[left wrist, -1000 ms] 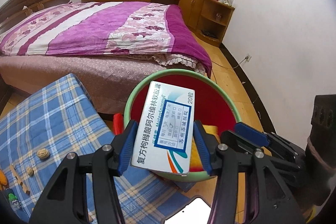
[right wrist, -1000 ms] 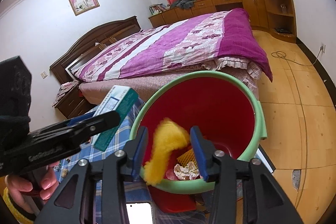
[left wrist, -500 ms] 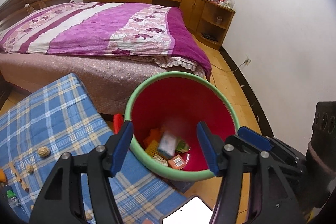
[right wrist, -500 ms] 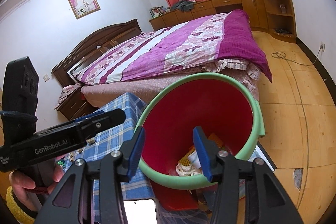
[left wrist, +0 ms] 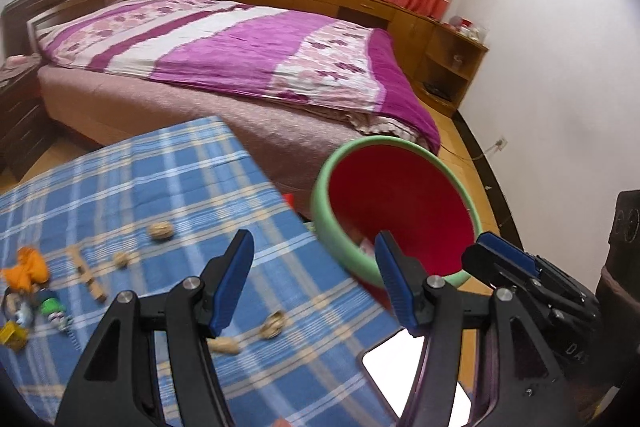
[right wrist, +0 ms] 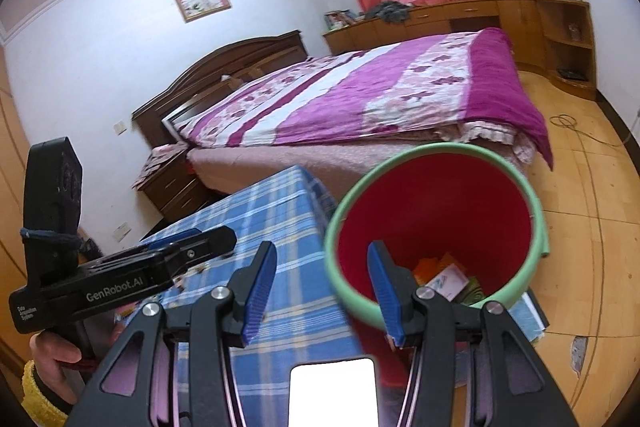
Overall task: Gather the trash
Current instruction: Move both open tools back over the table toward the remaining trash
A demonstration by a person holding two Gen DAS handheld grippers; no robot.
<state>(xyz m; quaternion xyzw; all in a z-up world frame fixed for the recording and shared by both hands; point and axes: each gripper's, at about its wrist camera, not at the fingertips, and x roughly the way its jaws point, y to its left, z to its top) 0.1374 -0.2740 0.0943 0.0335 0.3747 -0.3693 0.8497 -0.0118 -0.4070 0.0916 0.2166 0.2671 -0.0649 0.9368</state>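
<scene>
Both your grippers are empty: the left gripper [left wrist: 314, 281], jaws just widened, gapes with nothing between them; the right gripper [right wrist: 322, 291] stands half open, also bare. You're between drops, I judge, heading for more trash.

Landmark: the bin [left wrist: 320, 203], red inside, mouth tilted toward you, just past the counter [left wrist: 120, 195] corner. Nearest it on the counter lies a nutshell [left wrist: 273, 323], then a peanut [left wrist: 226, 346], long axis across the cloth. Farther out sits a walnut [left wrist: 161, 230]; farthest, orange peel [left wrist: 26, 267]. Next move: swing left gripper over the nutshell.
</scene>
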